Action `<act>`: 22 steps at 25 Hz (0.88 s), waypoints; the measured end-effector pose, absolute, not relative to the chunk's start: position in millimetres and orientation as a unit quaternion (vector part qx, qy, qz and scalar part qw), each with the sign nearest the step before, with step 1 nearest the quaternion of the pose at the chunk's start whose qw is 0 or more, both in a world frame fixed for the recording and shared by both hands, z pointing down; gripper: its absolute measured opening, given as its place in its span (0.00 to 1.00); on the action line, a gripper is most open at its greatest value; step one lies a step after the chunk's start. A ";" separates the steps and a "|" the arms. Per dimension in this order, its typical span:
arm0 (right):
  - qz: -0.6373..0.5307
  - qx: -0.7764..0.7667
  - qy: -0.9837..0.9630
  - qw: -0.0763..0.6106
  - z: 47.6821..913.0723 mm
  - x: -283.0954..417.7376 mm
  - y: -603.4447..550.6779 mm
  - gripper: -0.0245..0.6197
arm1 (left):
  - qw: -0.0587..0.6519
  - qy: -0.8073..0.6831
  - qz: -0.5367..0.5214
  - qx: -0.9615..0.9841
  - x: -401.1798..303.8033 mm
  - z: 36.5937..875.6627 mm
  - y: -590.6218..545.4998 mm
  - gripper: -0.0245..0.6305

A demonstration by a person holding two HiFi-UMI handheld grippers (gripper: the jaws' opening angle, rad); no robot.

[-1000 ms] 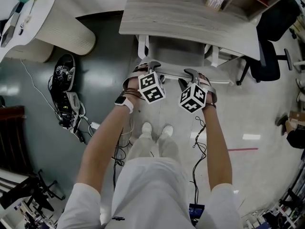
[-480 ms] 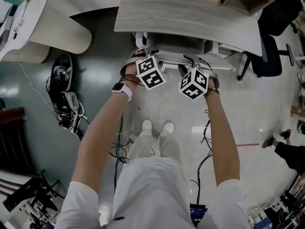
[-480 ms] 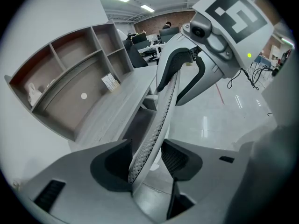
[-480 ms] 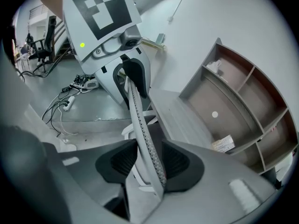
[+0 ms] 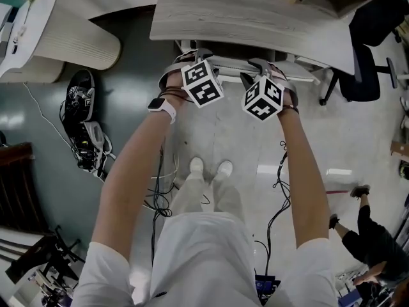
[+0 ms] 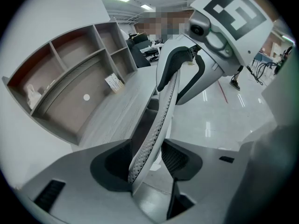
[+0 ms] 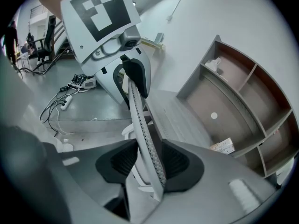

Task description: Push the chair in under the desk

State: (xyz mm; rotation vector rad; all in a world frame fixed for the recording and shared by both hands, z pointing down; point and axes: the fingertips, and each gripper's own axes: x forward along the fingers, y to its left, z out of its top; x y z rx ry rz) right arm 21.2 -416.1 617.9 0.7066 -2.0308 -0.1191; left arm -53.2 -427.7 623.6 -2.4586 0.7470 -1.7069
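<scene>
Pale grey wood tops the desk (image 5: 255, 15), and the white chair (image 5: 230, 61) stands at its near edge, seat mostly beneath it. We have the left gripper (image 5: 190, 59) and right gripper (image 5: 255, 68) side by side on the chair's perforated top rail, just short of the desk. Each pair of jaws stands apart, straddling the rail without pinching. We judge that suits pushing, and two contact points keep the chair square to the desk.
</scene>
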 end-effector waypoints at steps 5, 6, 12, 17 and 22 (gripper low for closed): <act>-0.052 0.288 -0.831 0.472 615.0 16.8 -426.4 0.30 | 0.034 0.239 -0.556 -0.795 -56.9 622.7 -441.0 0.35; -0.055 0.292 -0.830 0.472 614.7 16.9 -426.8 0.30 | 0.037 0.238 -0.555 -0.796 -56.7 622.7 -442.0 0.35; -0.044 0.291 -0.830 0.473 617.8 9.3 -425.6 0.30 | 0.044 0.244 -0.555 -0.794 -64.7 624.9 -441.2 0.36; -0.012 0.270 -0.835 0.479 614.8 10.4 -420.4 0.36 | 0.041 0.230 -0.553 -0.799 -57.5 619.6 -438.3 0.36; -0.027 0.286 -0.839 0.462 606.8 8.5 -407.7 0.42 | 0.067 0.229 -0.536 -0.810 -50.2 605.7 -421.3 0.36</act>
